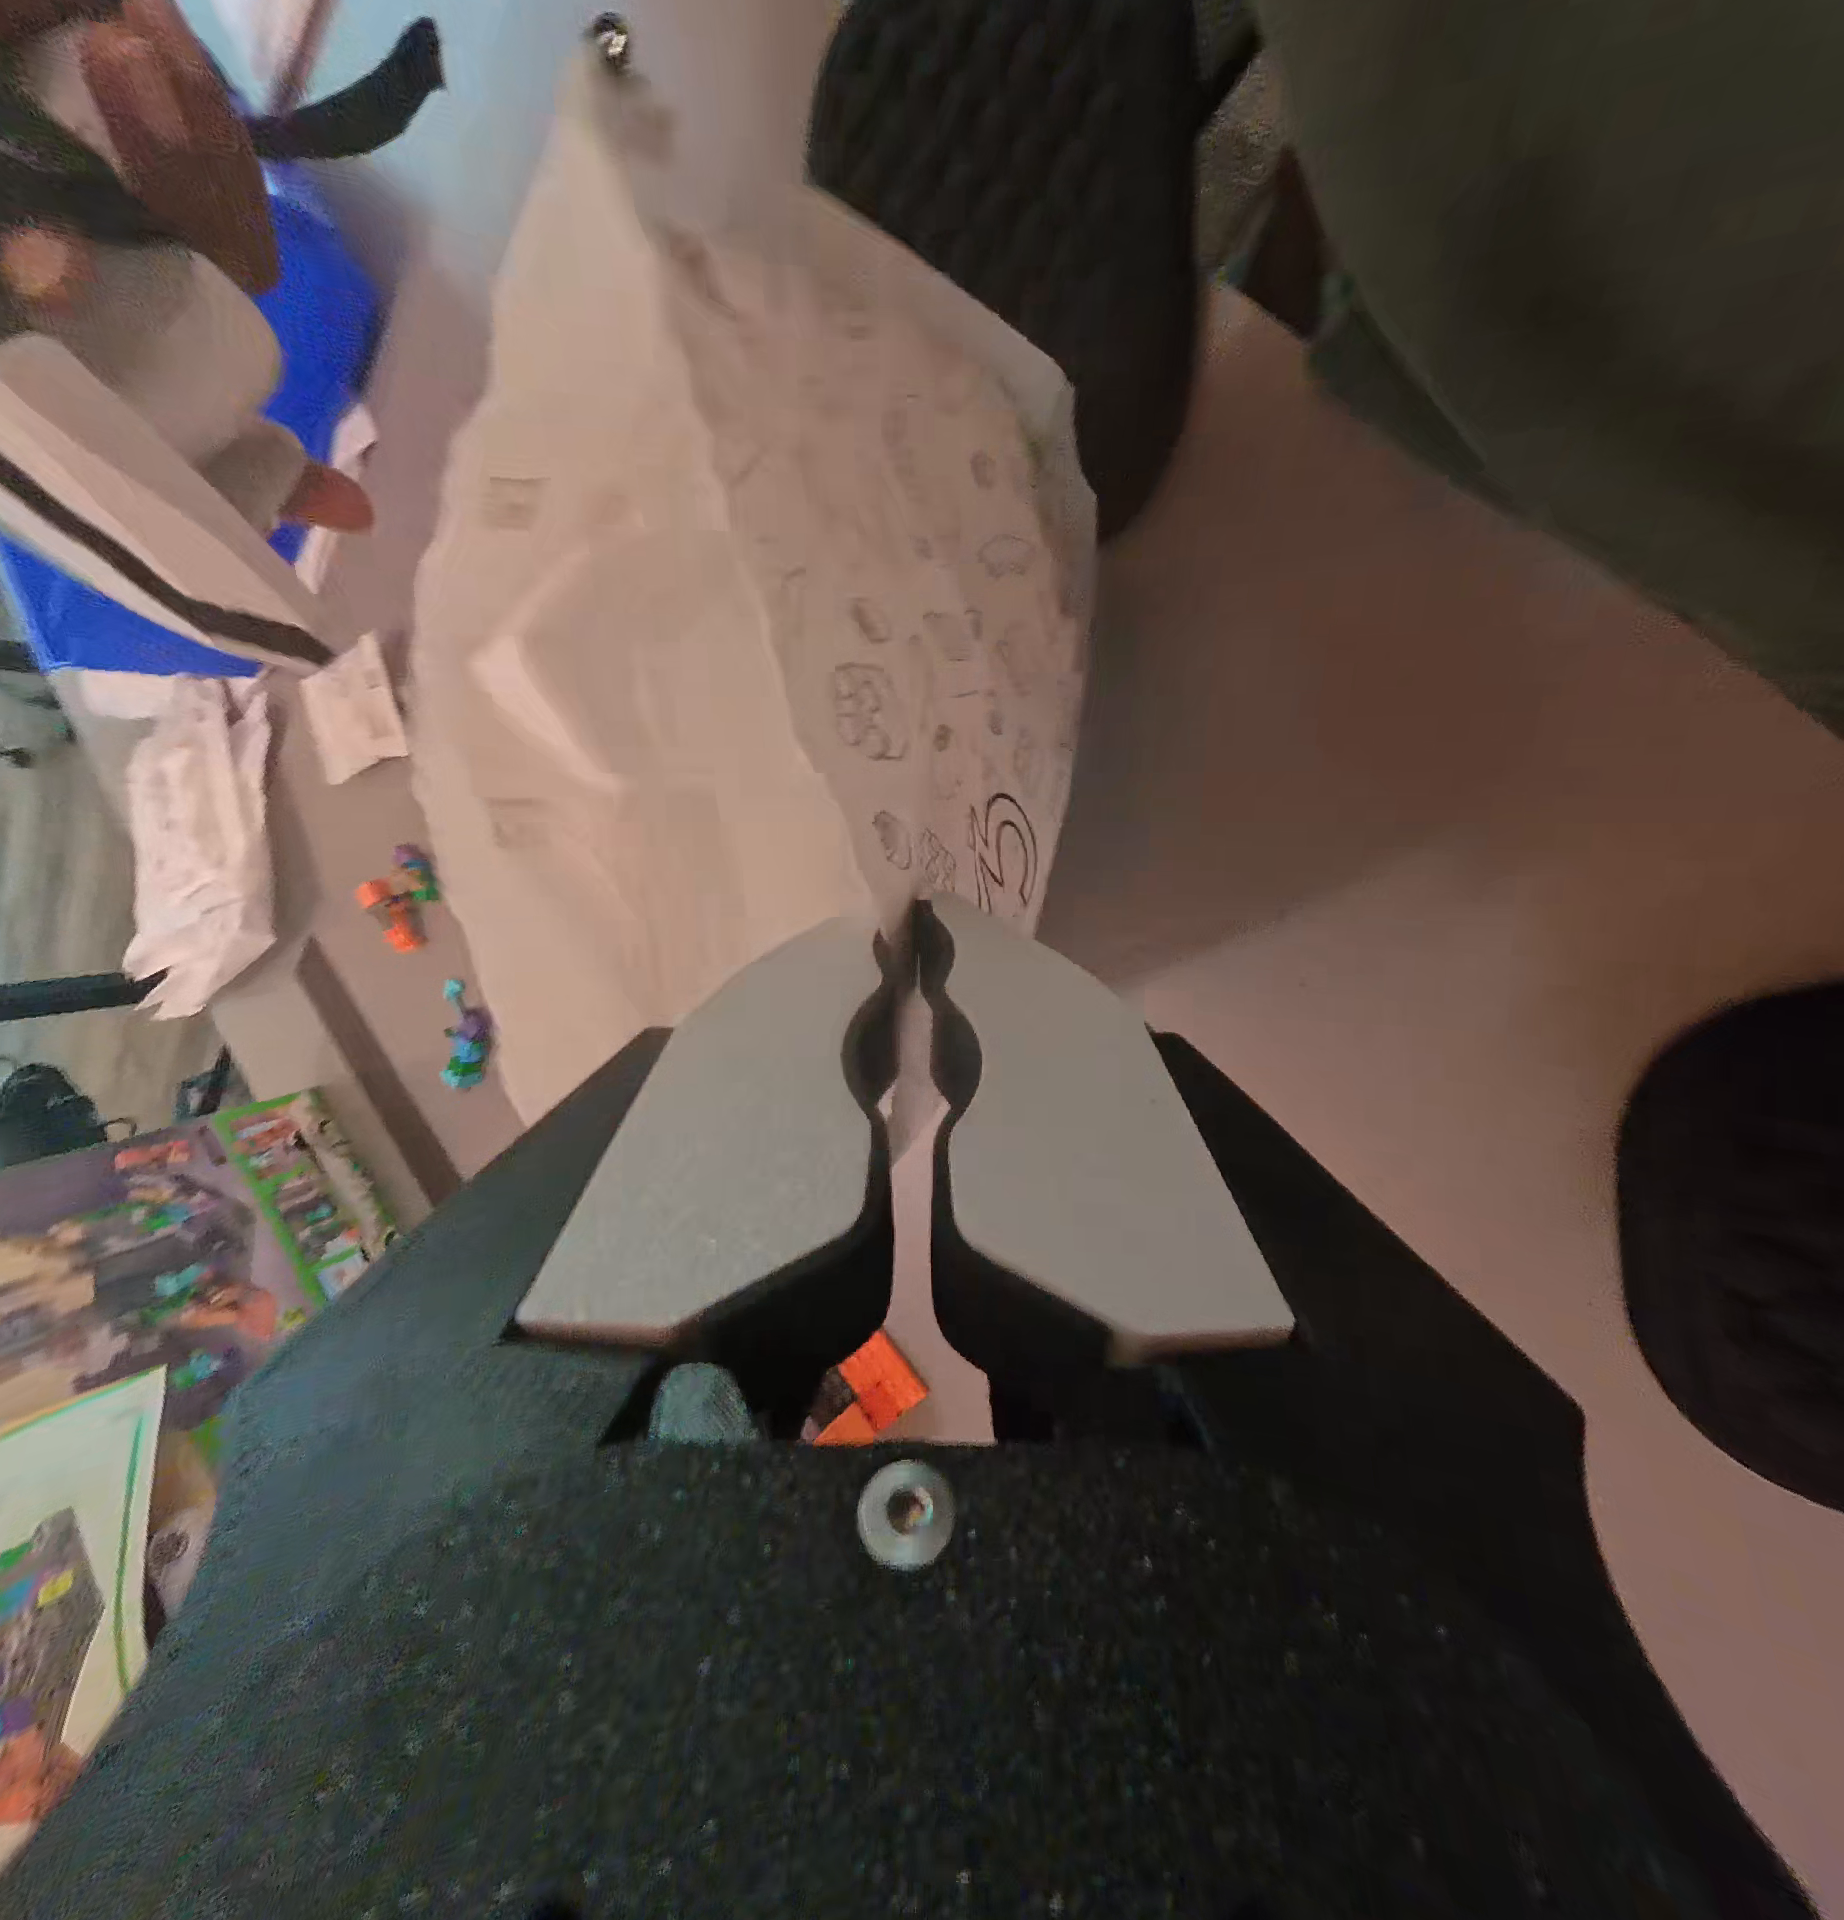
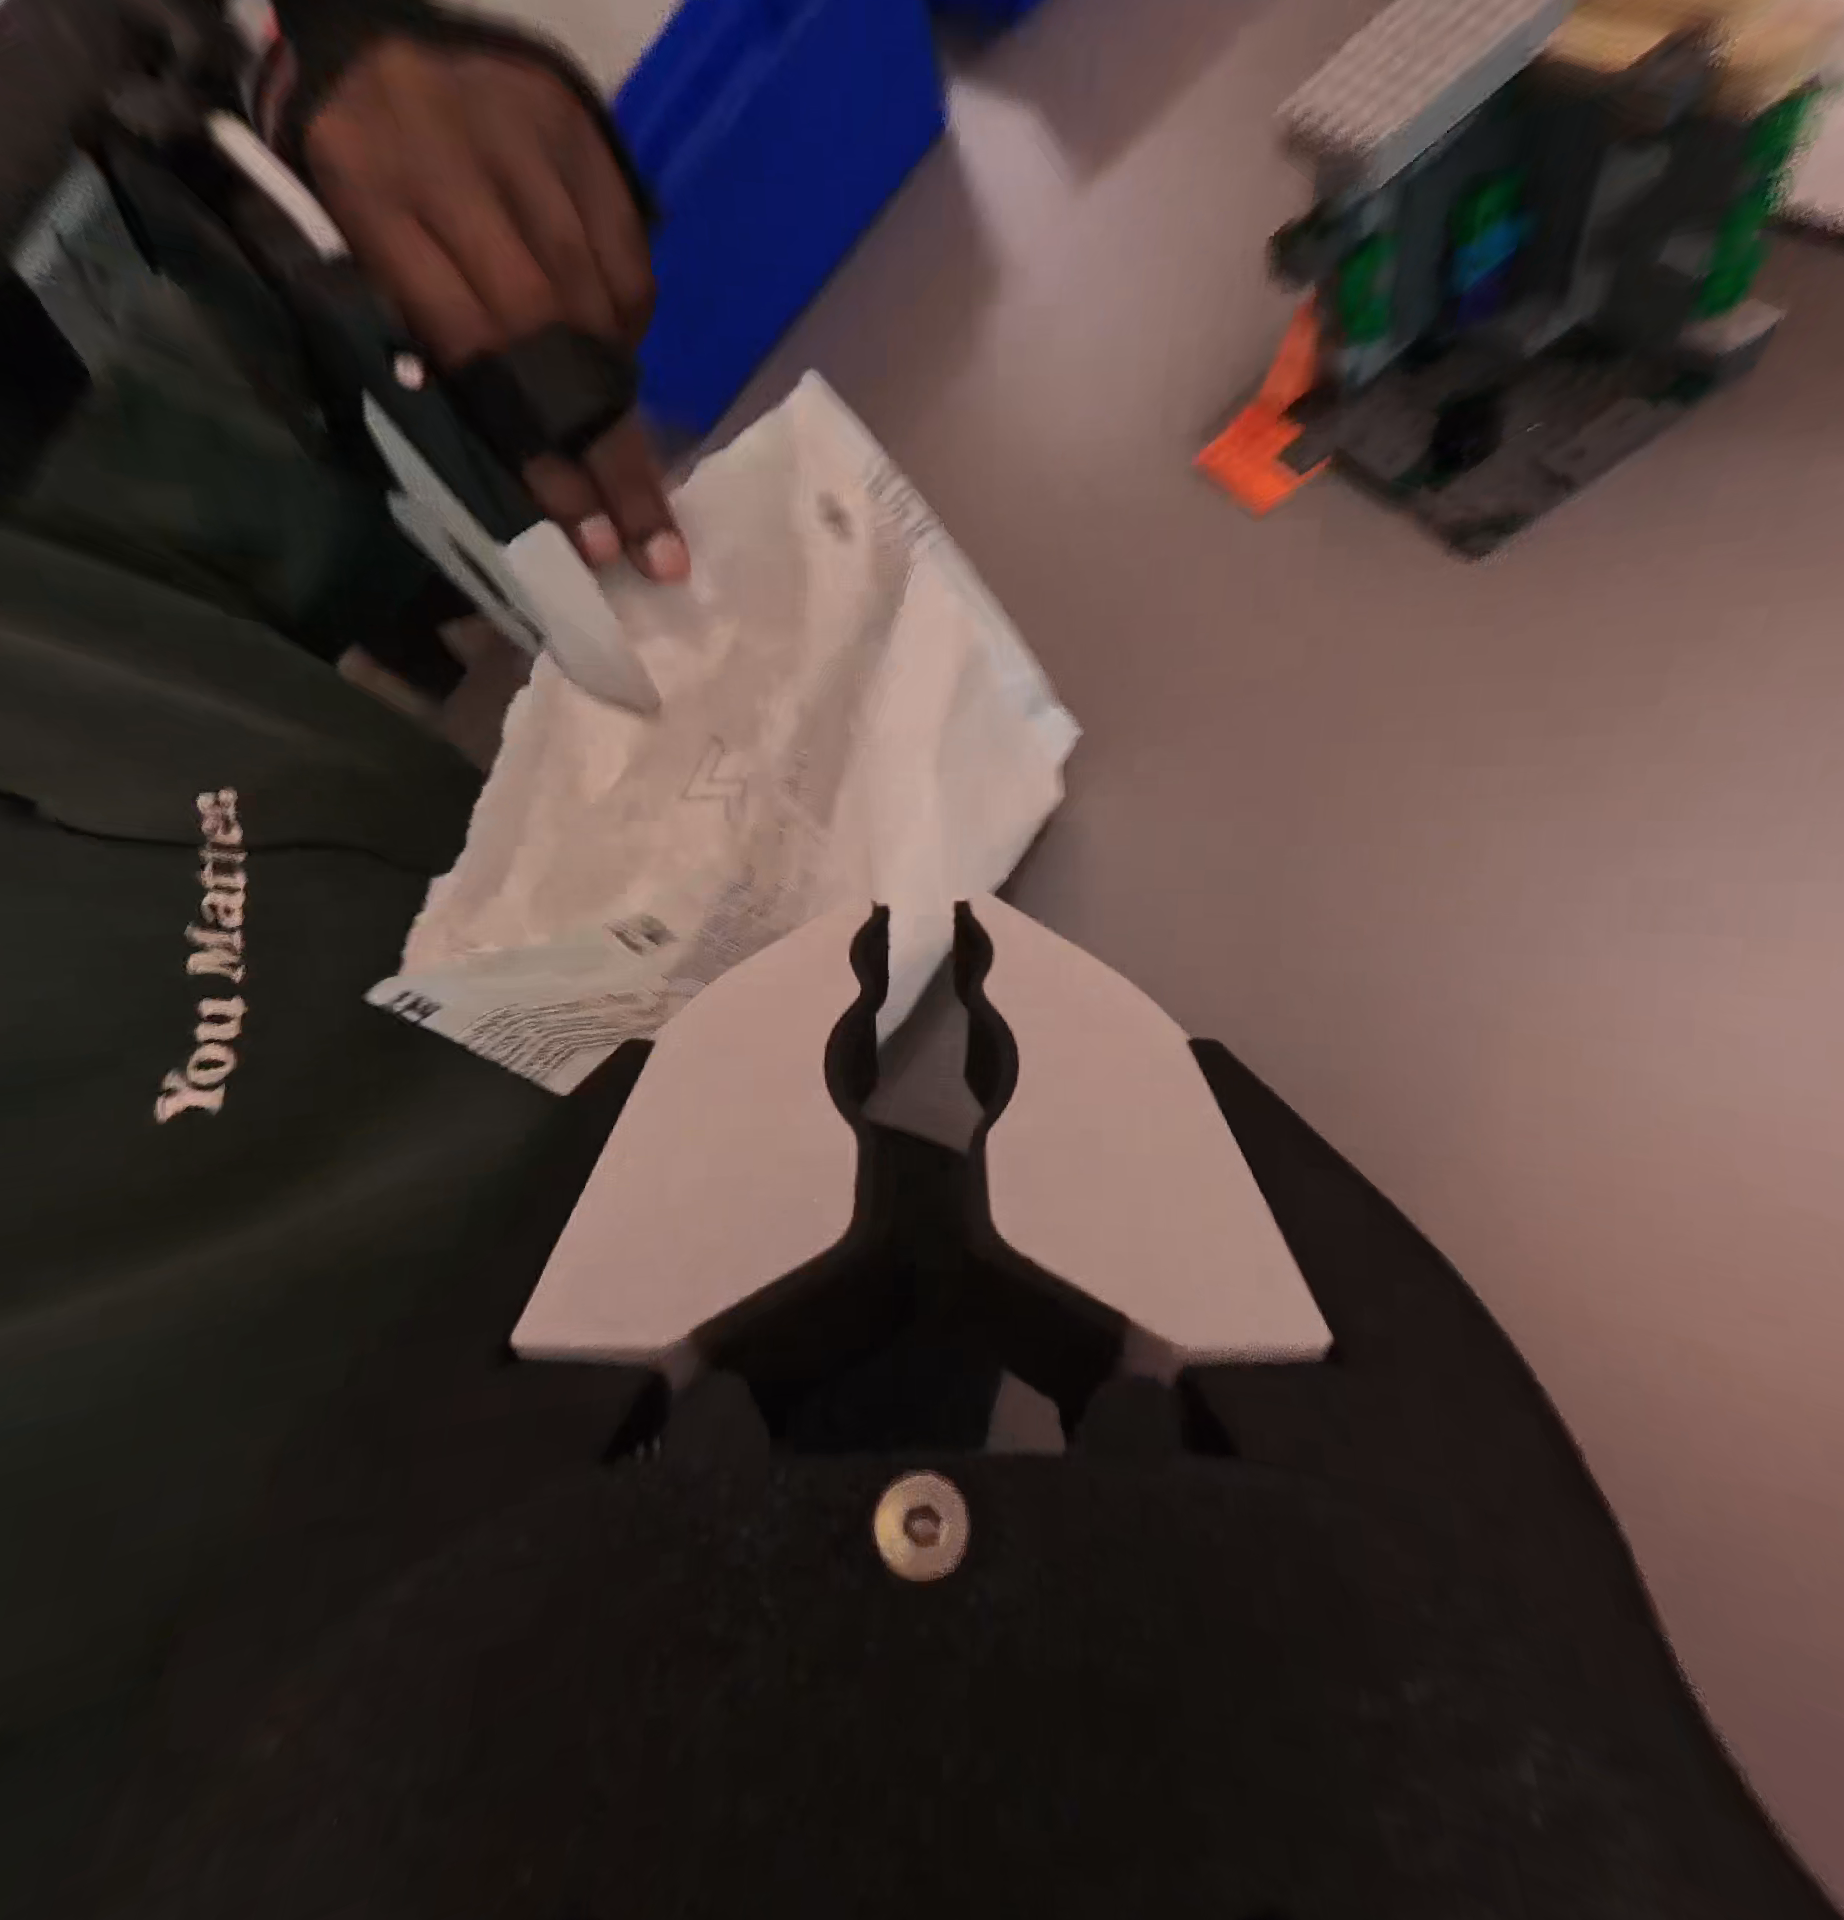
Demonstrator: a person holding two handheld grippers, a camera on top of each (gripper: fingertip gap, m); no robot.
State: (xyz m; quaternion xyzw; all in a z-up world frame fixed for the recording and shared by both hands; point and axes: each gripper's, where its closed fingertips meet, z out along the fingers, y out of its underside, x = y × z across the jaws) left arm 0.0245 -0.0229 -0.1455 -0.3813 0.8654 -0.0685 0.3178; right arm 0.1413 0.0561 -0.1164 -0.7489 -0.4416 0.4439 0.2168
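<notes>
A pale table [image 2: 1417, 935] is carrying a dark toy-brick build [image 2: 1520, 312], a crumpled white paper bag [image 2: 793, 727], a blue bin [image 2: 783, 177], small brick figures [image 1: 404, 896] and what may be a printed box [image 1: 149, 1247].

A blue box [image 2: 783, 187] stands at the top of the right wrist view, on the grey tabletop [image 2: 1417, 935]. At the upper right there is a blurred dark brick build [image 2: 1520, 343] with green parts and an orange base.

In the left wrist view, two small brick figures lie at the left. One is mostly orange [image 1: 398, 899] and the other is purple and teal [image 1: 466, 1039]. Below them, at the lower left, lies a colourful printed box [image 1: 139, 1247], and a booklet [image 1: 56, 1558] lies near the edge.
</notes>
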